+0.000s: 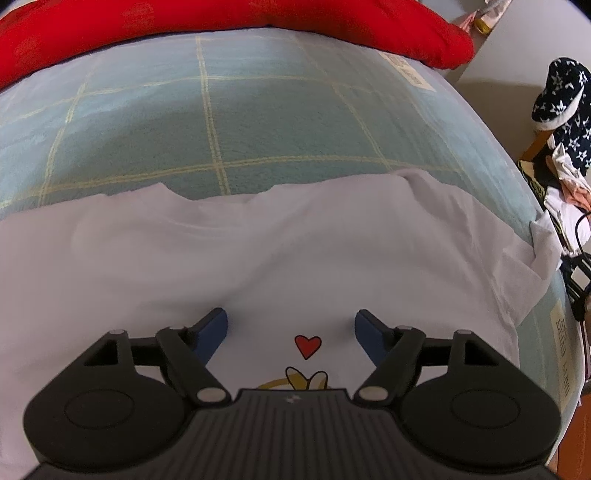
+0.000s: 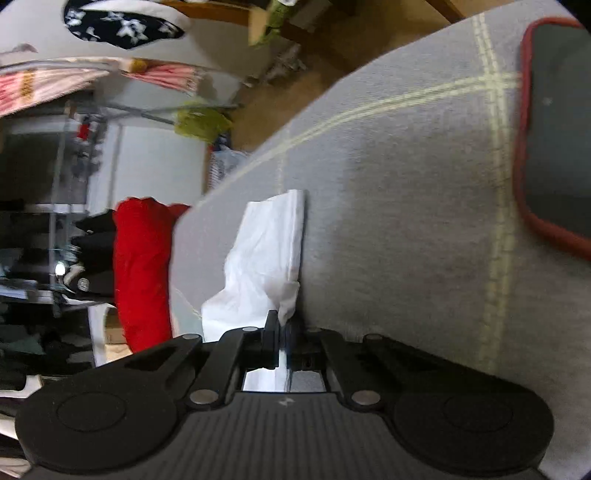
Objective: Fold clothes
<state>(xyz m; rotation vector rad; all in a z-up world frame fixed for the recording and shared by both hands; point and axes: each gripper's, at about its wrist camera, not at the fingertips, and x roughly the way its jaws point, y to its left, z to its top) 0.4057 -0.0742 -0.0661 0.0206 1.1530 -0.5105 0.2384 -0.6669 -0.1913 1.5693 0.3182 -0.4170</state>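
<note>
White T-shirt (image 1: 258, 251) with red heart print, spread flat on checked bedspread (image 1: 221, 110)

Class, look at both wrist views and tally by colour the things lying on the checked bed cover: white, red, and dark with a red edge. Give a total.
White: 1, the white T-shirt
Red: 1, the red blanket
Dark with a red edge: 1, the phone
Total: 3
</note>
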